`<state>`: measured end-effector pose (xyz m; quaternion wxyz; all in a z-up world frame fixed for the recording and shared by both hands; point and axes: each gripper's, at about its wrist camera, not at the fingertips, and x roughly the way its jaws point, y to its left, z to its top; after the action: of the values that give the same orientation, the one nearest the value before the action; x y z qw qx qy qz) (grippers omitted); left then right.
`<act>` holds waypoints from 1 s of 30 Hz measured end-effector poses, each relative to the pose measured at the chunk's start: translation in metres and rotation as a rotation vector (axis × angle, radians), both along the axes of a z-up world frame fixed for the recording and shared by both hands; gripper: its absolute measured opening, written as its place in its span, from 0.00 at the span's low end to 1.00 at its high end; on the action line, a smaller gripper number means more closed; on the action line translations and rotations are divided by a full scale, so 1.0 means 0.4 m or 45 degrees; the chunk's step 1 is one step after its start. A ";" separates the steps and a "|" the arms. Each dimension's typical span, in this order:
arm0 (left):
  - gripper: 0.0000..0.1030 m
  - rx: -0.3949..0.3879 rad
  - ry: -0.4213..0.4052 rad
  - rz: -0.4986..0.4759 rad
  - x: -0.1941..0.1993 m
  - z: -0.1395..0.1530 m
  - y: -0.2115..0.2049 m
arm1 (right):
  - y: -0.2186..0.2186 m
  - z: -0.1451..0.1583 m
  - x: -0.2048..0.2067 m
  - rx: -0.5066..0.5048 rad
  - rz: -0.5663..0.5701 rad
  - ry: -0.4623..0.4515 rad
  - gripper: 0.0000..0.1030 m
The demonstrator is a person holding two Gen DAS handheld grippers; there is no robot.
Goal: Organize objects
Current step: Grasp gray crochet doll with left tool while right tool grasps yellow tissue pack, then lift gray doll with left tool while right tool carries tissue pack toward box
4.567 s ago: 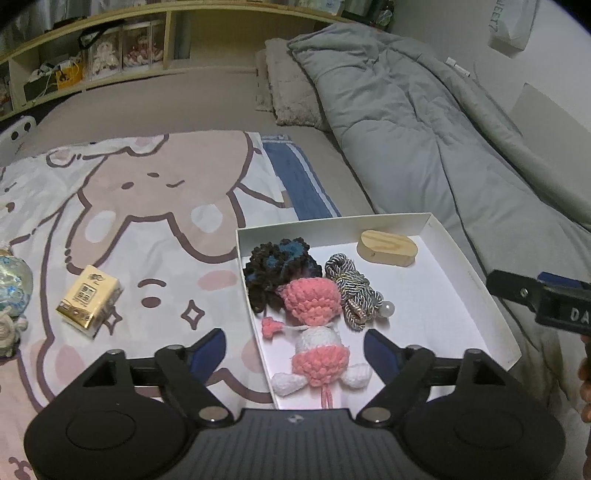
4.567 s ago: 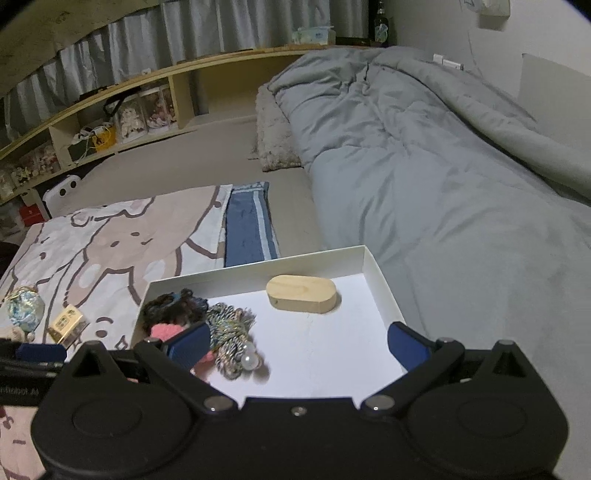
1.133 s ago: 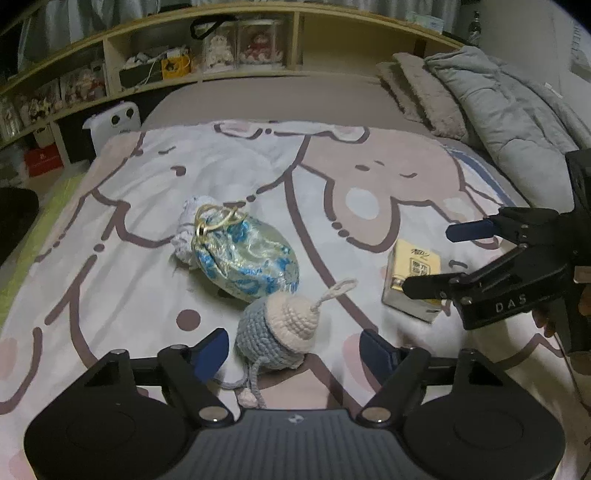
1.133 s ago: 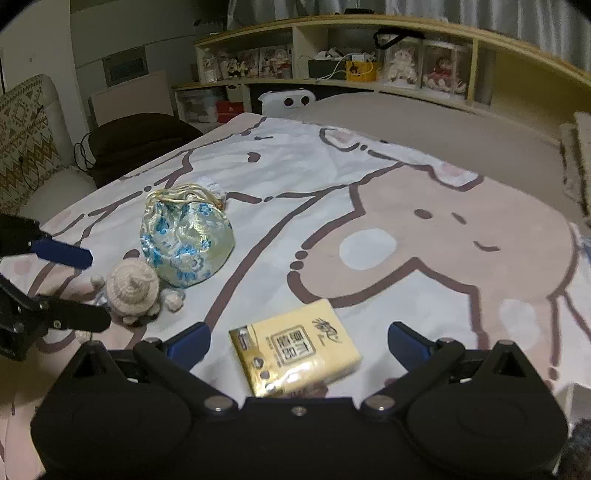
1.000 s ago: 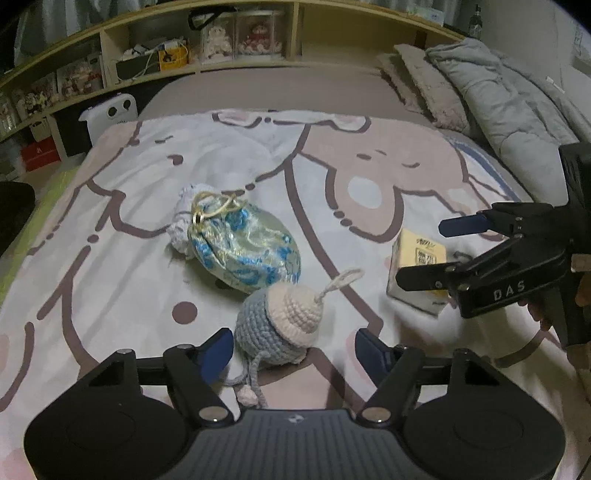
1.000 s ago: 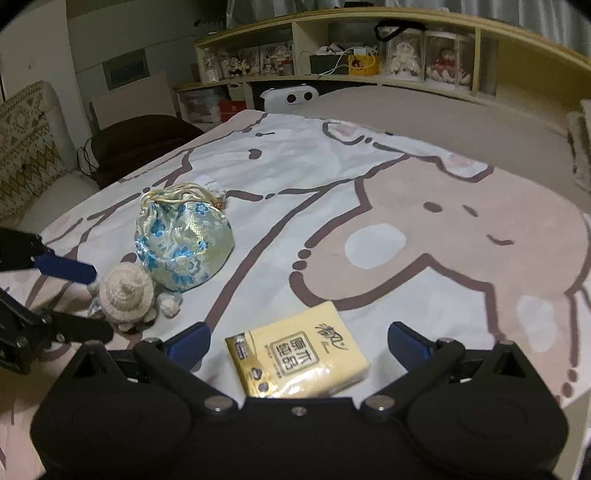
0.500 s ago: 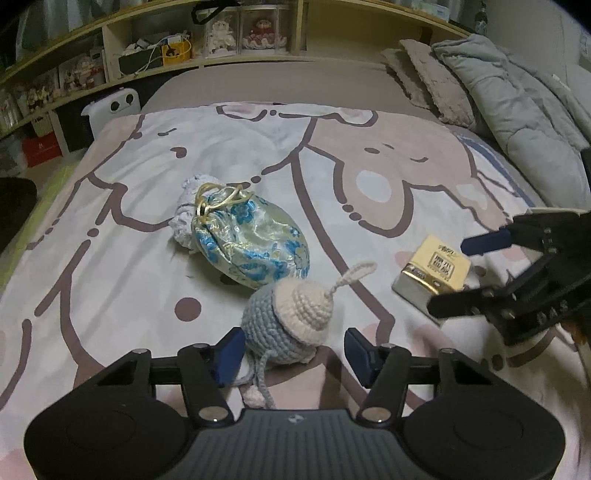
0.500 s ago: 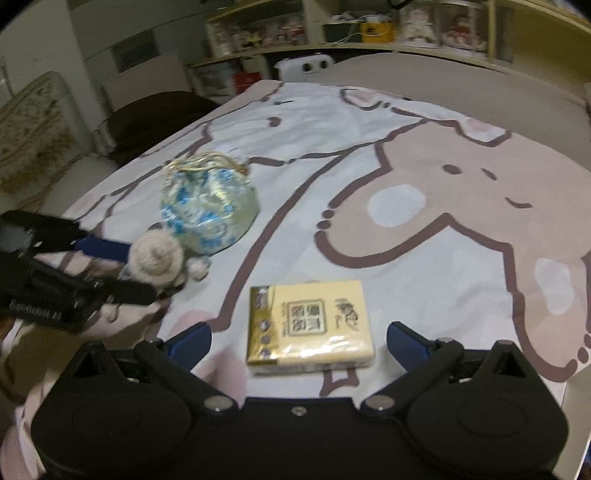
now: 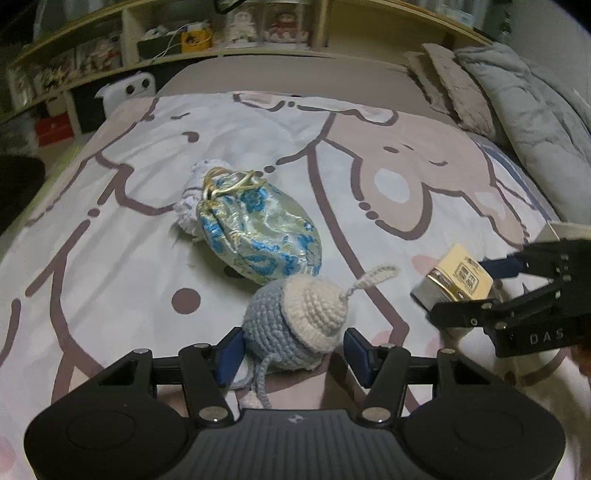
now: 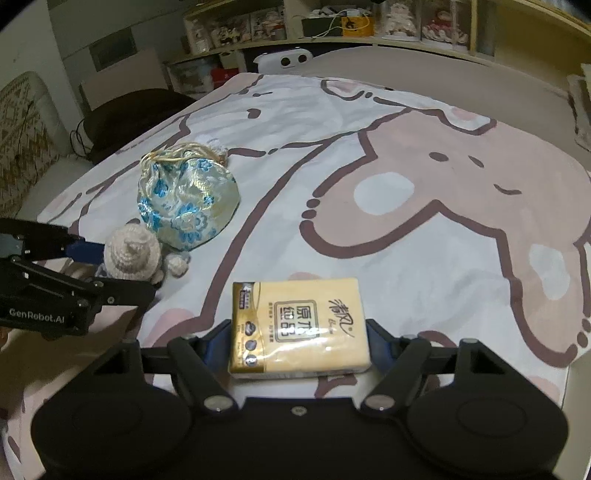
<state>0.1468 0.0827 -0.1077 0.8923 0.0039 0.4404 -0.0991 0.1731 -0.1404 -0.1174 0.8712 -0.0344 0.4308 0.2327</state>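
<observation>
A blue and cream crochet toy (image 9: 299, 321) lies on the cartoon-print blanket (image 9: 110, 258), and my left gripper (image 9: 291, 347) is shut on it, one blue pad against each side. From the right wrist view the same toy (image 10: 131, 254) sits between the left gripper's (image 10: 122, 271) fingers. My right gripper (image 10: 295, 339) is closing its jaws on a yellow tissue pack (image 10: 299, 321), whose two sides meet the pads. In the left wrist view the pack (image 9: 458, 275) sits tilted in the right gripper (image 9: 460, 291). A blue-flowered satin pouch (image 9: 255, 229) rests just behind the toy.
A small white bundle (image 9: 192, 206) lies against the pouch's far side. A grey duvet (image 9: 535, 122) and pillows fill the right of the bed. Shelves of figures (image 10: 369, 26) run along the back. A dark seat (image 10: 122, 114) stands beyond the bed's left edge.
Both grippers' jaws have narrowed: the left onto the crochet toy, the right onto the tissue pack, which now sits square between its fingers and tilted.
</observation>
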 end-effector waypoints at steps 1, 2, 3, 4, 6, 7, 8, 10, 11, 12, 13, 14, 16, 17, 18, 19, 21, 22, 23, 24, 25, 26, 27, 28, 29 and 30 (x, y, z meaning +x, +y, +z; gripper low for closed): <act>0.57 -0.014 0.008 0.019 0.002 0.000 0.005 | -0.001 0.000 0.001 0.009 -0.009 0.003 0.73; 0.55 -0.031 0.015 0.038 0.003 -0.001 0.010 | -0.003 0.000 0.002 0.019 -0.019 0.007 0.73; 0.52 -0.046 0.019 0.049 0.004 -0.001 0.015 | -0.004 0.000 0.003 0.025 -0.026 0.008 0.72; 0.51 -0.059 0.023 0.056 0.005 -0.001 0.018 | -0.004 0.000 0.002 0.030 -0.032 0.008 0.72; 0.50 -0.071 0.027 0.067 0.005 0.001 0.019 | -0.006 0.000 0.000 0.042 -0.047 0.011 0.72; 0.50 -0.067 0.026 0.068 0.004 0.002 0.017 | -0.007 -0.001 -0.001 0.046 -0.055 0.014 0.72; 0.49 -0.063 0.025 0.071 0.004 0.003 0.015 | -0.008 -0.002 -0.003 0.048 -0.064 0.014 0.72; 0.49 -0.063 0.018 0.084 0.003 0.011 0.014 | -0.011 0.001 -0.005 0.049 -0.083 0.015 0.72; 0.49 -0.067 0.009 0.092 0.002 0.018 0.015 | -0.013 0.005 -0.007 0.047 -0.099 0.013 0.72; 0.49 -0.072 -0.002 0.099 0.000 0.025 0.016 | -0.016 0.010 -0.009 0.047 -0.112 0.008 0.72; 0.49 -0.076 -0.014 0.104 -0.003 0.034 0.017 | -0.019 0.017 -0.011 0.049 -0.123 0.000 0.72; 0.49 -0.079 -0.027 0.109 -0.006 0.043 0.018 | -0.023 0.026 -0.013 0.049 -0.135 -0.011 0.72; 0.49 -0.088 -0.054 0.120 -0.011 0.063 0.016 | -0.031 0.047 -0.020 0.047 -0.160 -0.037 0.72; 0.49 -0.093 -0.072 0.126 -0.016 0.075 0.015 | -0.035 0.059 -0.024 0.048 -0.172 -0.050 0.72; 0.49 -0.095 -0.090 0.131 -0.020 0.086 0.013 | -0.039 0.071 -0.029 0.049 -0.187 -0.063 0.72; 0.49 -0.099 -0.106 0.138 -0.024 0.097 0.011 | -0.043 0.081 -0.033 0.049 -0.200 -0.073 0.72; 0.49 -0.122 -0.137 0.144 -0.036 0.119 0.006 | -0.052 0.101 -0.041 0.050 -0.234 -0.088 0.72; 0.49 -0.130 -0.147 0.142 -0.041 0.127 0.002 | -0.057 0.109 -0.045 0.050 -0.247 -0.092 0.72; 0.49 -0.128 -0.155 0.134 -0.047 0.135 -0.004 | -0.062 0.118 -0.050 0.050 -0.262 -0.096 0.72; 0.49 -0.122 -0.162 0.124 -0.053 0.140 -0.010 | -0.067 0.128 -0.056 0.048 -0.277 -0.101 0.72; 0.49 -0.118 -0.167 0.116 -0.059 0.144 -0.017 | -0.071 0.137 -0.062 0.045 -0.288 -0.105 0.72; 0.49 -0.119 -0.170 0.108 -0.065 0.149 -0.022 | -0.077 0.148 -0.071 0.042 -0.305 -0.110 0.72; 0.49 -0.125 -0.173 0.103 -0.070 0.154 -0.025 | -0.081 0.157 -0.078 0.040 -0.317 -0.114 0.72; 0.49 -0.131 -0.177 0.098 -0.077 0.160 -0.028 | -0.086 0.165 -0.085 0.036 -0.328 -0.117 0.72; 0.49 -0.135 -0.184 0.092 -0.085 0.165 -0.031 | -0.091 0.172 -0.093 0.030 -0.341 -0.123 0.72; 0.49 -0.135 -0.189 0.086 -0.091 0.171 -0.035 | -0.096 0.180 -0.104 0.027 -0.358 -0.131 0.72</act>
<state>0.1104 0.0688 -0.0393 0.9243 -0.0507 0.3670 -0.0914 0.1317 -0.1789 -0.0453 0.9165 0.0235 0.3835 0.1110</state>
